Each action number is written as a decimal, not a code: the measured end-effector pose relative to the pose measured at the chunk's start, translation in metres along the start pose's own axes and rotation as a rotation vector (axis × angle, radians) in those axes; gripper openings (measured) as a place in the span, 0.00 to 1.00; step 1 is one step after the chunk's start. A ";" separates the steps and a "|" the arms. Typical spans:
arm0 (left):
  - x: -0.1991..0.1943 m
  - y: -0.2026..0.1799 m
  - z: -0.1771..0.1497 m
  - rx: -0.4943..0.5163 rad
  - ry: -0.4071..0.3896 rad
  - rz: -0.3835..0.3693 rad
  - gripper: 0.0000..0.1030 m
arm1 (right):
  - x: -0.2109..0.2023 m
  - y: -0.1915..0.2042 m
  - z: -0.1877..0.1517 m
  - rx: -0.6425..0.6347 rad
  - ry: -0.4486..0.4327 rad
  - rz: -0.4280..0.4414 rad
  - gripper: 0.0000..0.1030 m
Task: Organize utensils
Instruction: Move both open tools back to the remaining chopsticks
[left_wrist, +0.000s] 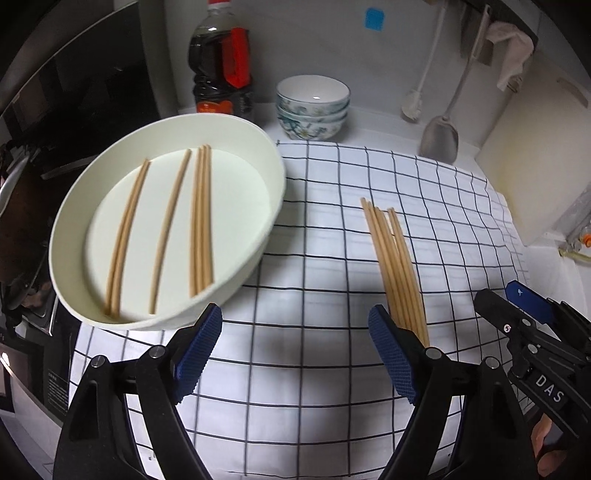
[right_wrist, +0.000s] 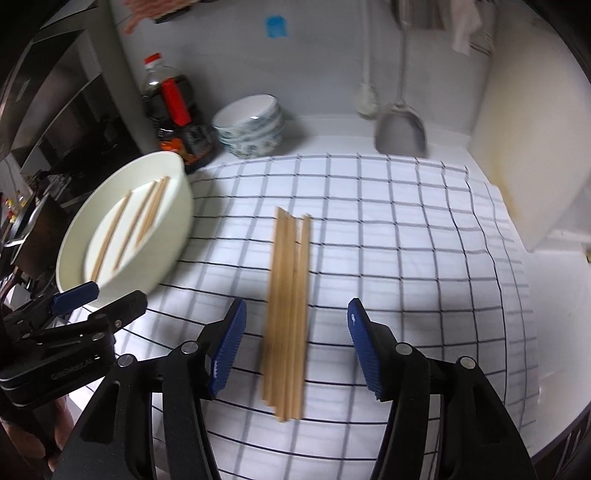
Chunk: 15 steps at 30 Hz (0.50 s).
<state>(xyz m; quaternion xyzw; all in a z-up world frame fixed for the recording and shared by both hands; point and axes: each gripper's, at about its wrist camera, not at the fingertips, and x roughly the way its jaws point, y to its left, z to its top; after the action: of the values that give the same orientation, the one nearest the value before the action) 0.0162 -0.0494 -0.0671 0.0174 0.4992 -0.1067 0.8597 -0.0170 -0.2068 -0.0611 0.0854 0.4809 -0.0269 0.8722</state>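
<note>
A loose bundle of several wooden chopsticks (left_wrist: 397, 266) (right_wrist: 288, 302) lies on the white checked cloth (left_wrist: 332, 229) (right_wrist: 388, 229). To its left stands a white oval dish (left_wrist: 266, 229) (right_wrist: 173, 221) with several more chopsticks (left_wrist: 201, 221) (right_wrist: 136, 218) lying lengthwise inside. My left gripper (left_wrist: 295, 332) hangs open over bare cloth between dish and bundle, with the bundle's near ends just behind its right finger. My right gripper (right_wrist: 297, 317) is open and straddles the bundle's near half; its pads (right_wrist: 229, 343) stand clear of the wood. Each gripper shows at the edge of the other's view.
At the back against the wall stand a dark sauce bottle (left_wrist: 221, 66) (right_wrist: 177, 114) and stacked patterned bowls (left_wrist: 313, 107) (right_wrist: 253, 125). A metal spatula (left_wrist: 439, 136) (right_wrist: 400, 129) and a white brush (left_wrist: 412, 105) hang there. A pale cutting board (right_wrist: 528, 147) leans at right; a dark stove (left_wrist: 29, 206) is left.
</note>
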 end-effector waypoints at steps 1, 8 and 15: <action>0.002 -0.003 -0.001 0.005 0.002 -0.003 0.78 | 0.002 -0.005 -0.002 0.007 0.004 -0.004 0.54; 0.023 -0.020 -0.010 0.008 0.011 -0.009 0.80 | 0.031 -0.032 -0.016 0.021 0.036 -0.017 0.54; 0.048 -0.021 -0.016 -0.005 0.018 0.021 0.80 | 0.067 -0.031 -0.025 0.005 0.070 0.002 0.54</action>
<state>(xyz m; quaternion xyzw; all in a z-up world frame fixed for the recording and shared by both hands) 0.0214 -0.0760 -0.1152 0.0216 0.5072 -0.0962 0.8562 -0.0060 -0.2309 -0.1345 0.0891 0.5108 -0.0242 0.8547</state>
